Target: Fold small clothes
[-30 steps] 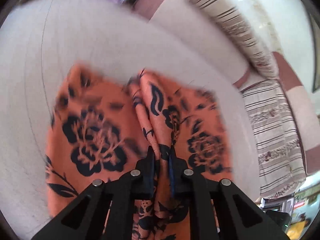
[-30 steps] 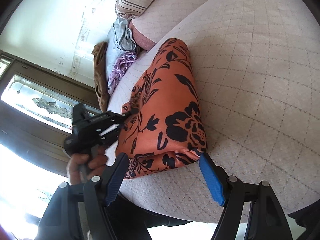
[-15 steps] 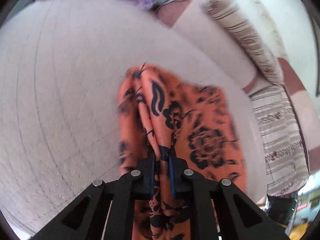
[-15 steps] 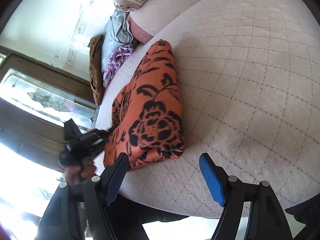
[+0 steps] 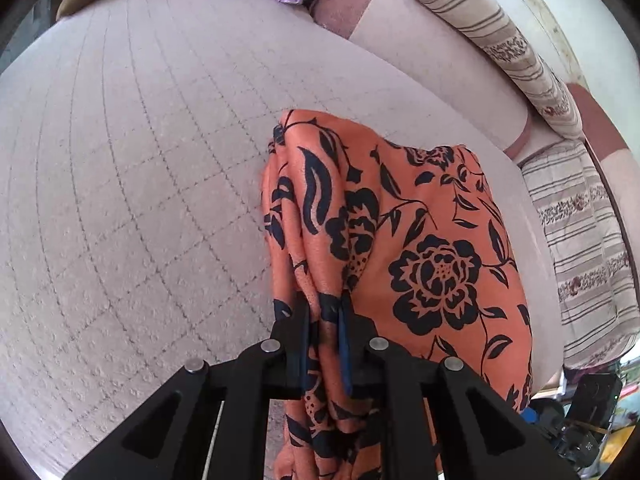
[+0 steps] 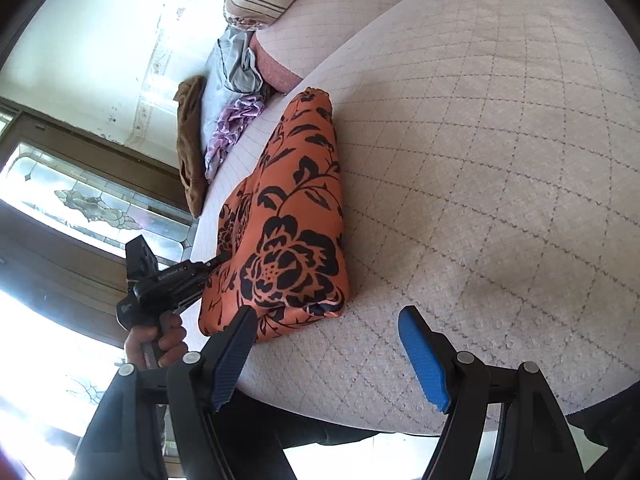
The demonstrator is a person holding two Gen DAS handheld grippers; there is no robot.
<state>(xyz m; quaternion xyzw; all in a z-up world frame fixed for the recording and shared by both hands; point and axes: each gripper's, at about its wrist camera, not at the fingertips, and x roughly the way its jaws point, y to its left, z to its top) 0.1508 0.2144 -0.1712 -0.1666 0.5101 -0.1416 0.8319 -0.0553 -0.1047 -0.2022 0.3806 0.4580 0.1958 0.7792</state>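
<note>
One orange floral garment (image 6: 298,240), folded, lying near the quilted cushion's (image 6: 480,160) front edge. Left hand-held gripper (image 5: 325,332) pinches its gathered edge; right hand-held gripper (image 6: 326,356) hovers spread, empty. Advice: lay the pinched edge flush, apparently final fold, before releasing.

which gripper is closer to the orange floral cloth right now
Left. The left gripper has its jaws shut on a bunched edge of the orange floral cloth. The right gripper hangs open just short of the cloth's near end, gripping nothing.
</note>
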